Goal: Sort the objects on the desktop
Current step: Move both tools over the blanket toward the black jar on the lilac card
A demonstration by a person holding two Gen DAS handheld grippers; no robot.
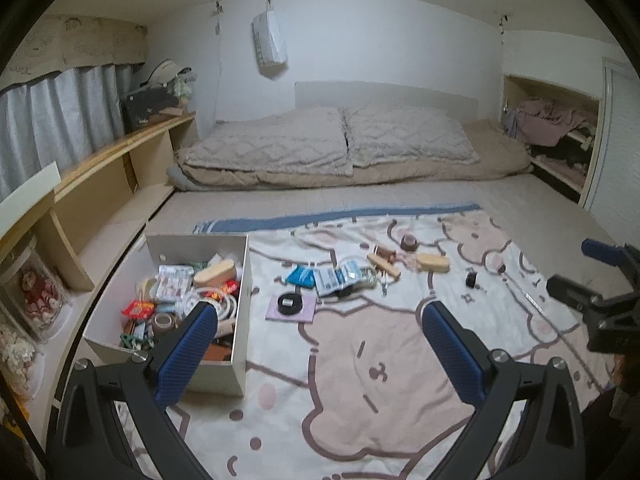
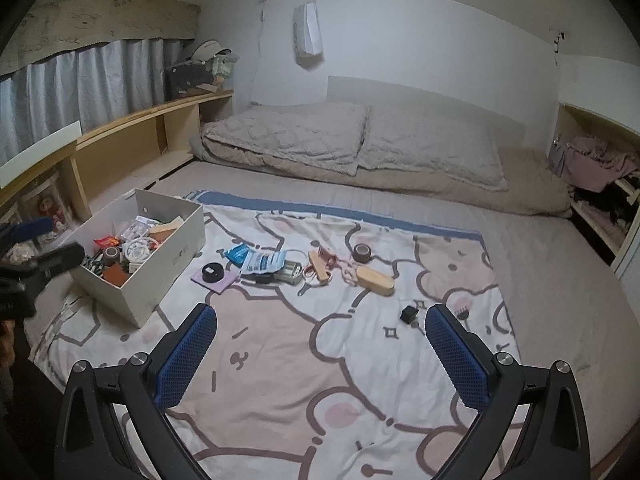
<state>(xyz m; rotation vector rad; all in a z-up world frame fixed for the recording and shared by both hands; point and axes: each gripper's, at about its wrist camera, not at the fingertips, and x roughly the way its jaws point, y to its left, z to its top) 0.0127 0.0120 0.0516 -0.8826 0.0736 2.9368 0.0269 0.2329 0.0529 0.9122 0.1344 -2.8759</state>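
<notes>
Small items lie scattered on a bear-print blanket [image 1: 360,344]: a black tape roll [image 1: 289,303] on a purple pad, blue packets [image 1: 334,278], a wooden brush [image 1: 433,263], a brown tape roll [image 1: 409,243] and a small black clip [image 1: 471,279]. A white box [image 1: 240,280] at the left holds several mixed items. My left gripper [image 1: 320,320] hovers open and empty over the blanket beside the box. In the right wrist view the tape roll [image 2: 212,271], brush [image 2: 375,280], clip [image 2: 409,314] and box [image 2: 160,272] lie ahead of my right gripper [image 2: 320,320], which is open and empty.
Folded beige bedding [image 1: 328,144] lies at the back of the bed. A wooden shelf [image 1: 120,160] with curtains runs along the left wall. A cubby with clothes [image 1: 552,128] is at the right. The other gripper shows at each view's edge.
</notes>
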